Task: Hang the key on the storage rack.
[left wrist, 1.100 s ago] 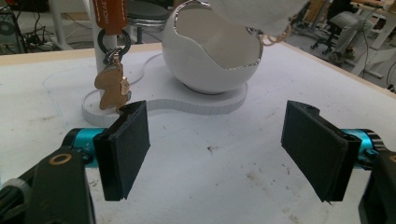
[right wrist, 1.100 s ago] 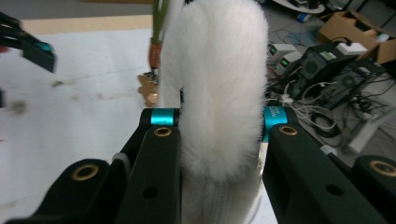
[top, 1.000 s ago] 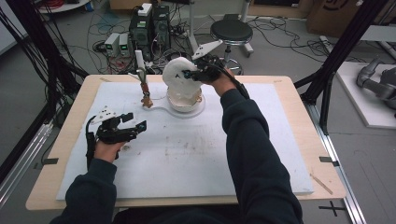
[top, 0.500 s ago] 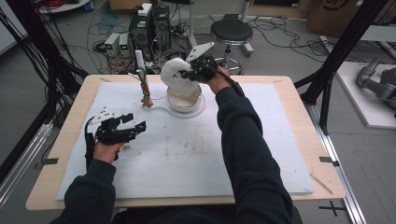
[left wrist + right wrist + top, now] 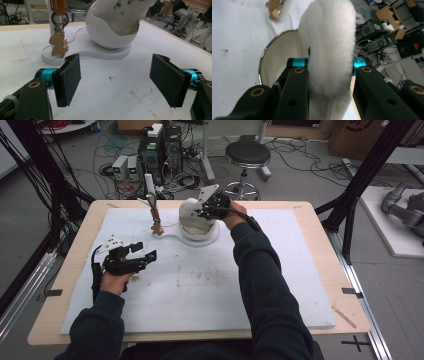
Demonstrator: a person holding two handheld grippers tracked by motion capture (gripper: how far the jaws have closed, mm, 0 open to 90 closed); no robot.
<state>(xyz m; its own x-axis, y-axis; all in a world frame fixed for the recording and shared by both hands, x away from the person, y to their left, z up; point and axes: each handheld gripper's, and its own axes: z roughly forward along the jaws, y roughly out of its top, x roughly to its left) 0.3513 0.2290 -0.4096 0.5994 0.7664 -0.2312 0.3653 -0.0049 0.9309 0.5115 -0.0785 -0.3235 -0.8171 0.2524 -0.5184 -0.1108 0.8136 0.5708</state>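
The right hand-held gripper [image 5: 200,211] is clamping a fluffy white pouch [image 5: 328,47] over the white bowl [image 5: 199,226] near the tabletop's [image 5: 300,210] far edge; the left hand-held gripper [image 5: 145,252] is resting open near the left edge.

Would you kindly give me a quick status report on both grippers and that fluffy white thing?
Right gripper shut on white fluffy pouch, over bowl. Left gripper open, empty. Keychain stand beside bowl, apart.

Our left gripper [image 5: 142,256]: low over the near left, jaws wide apart, nothing between them, forearm coming in from below. Our right gripper [image 5: 202,211]: arm stretched forward, jaws clamped on something white and furry, tips pointing left.
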